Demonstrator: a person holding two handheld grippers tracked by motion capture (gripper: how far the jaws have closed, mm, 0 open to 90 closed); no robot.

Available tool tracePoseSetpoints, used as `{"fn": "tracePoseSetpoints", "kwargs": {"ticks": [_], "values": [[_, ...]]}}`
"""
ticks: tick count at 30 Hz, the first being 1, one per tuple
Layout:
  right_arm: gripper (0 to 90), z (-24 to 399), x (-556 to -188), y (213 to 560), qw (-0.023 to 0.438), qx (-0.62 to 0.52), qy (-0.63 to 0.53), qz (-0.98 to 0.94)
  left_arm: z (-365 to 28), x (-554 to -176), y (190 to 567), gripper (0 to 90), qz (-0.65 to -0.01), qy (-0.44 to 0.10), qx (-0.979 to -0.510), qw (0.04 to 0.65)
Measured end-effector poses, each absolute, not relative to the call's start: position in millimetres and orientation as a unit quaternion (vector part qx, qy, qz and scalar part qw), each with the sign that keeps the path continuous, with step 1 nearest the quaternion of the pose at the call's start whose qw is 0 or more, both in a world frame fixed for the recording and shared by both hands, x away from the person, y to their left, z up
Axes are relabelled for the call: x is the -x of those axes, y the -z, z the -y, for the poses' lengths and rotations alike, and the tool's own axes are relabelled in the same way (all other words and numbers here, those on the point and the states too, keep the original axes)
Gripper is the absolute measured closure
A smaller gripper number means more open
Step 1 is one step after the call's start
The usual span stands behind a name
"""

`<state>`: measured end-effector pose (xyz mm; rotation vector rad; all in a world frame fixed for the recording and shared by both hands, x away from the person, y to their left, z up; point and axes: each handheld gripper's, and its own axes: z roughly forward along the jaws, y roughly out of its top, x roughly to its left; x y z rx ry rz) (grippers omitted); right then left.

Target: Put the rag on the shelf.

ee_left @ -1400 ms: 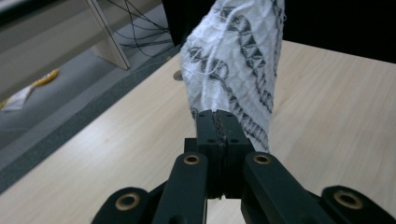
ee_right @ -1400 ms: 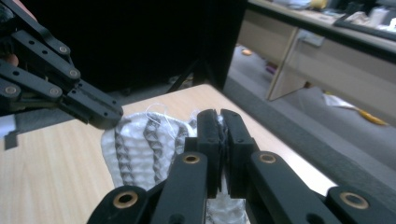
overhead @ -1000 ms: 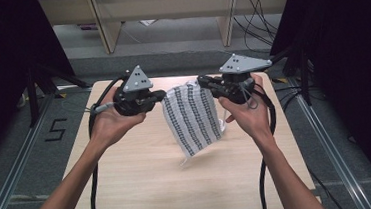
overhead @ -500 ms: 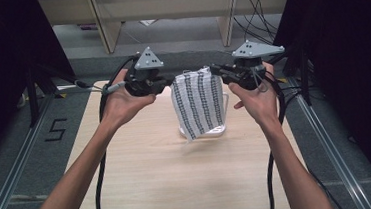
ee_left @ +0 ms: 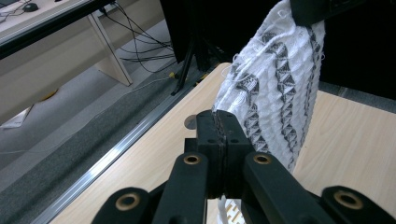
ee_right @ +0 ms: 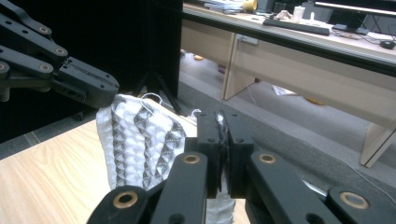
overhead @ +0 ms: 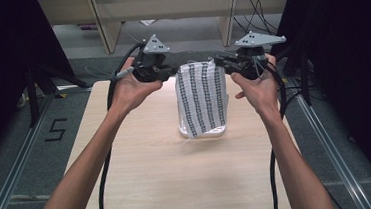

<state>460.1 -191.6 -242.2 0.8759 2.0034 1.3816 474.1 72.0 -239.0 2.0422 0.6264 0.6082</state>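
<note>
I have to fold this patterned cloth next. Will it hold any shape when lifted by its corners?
Probably not: the patterned cloth hangs limp between the left gripper and right gripper, its lower edge curling. It looks light, and its loose threads could snag.

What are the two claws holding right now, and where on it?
A patterned cloth, hanging: left claw pinches one top corner, right claw the other.

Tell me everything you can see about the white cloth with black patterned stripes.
The white knitted-looking cloth with vertical black patterned stripes hangs upright above the light wooden table. The left gripper and the right gripper are each shut on a top corner. Loose threads fringe its edges. Whether its bottom edge touches the table is unclear.
</note>
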Motion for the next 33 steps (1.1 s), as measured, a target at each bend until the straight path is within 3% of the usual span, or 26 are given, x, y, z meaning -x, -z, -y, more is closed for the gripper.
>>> {"fn": "tracePoseSetpoints", "kwargs": {"ticks": [21, 33], "values": [[87.9, 200, -508, 235, 0.275, -0.367, -0.505, -0.731, -50, -524, 214, 89.1, -0.291, -0.260, -0.800, 0.455], [87.8, 201, -543, 248, 0.266, -0.406, -0.475, -0.734, -40, -558, 239, 89.0, -0.325, -0.243, -0.795, 0.451]]}}
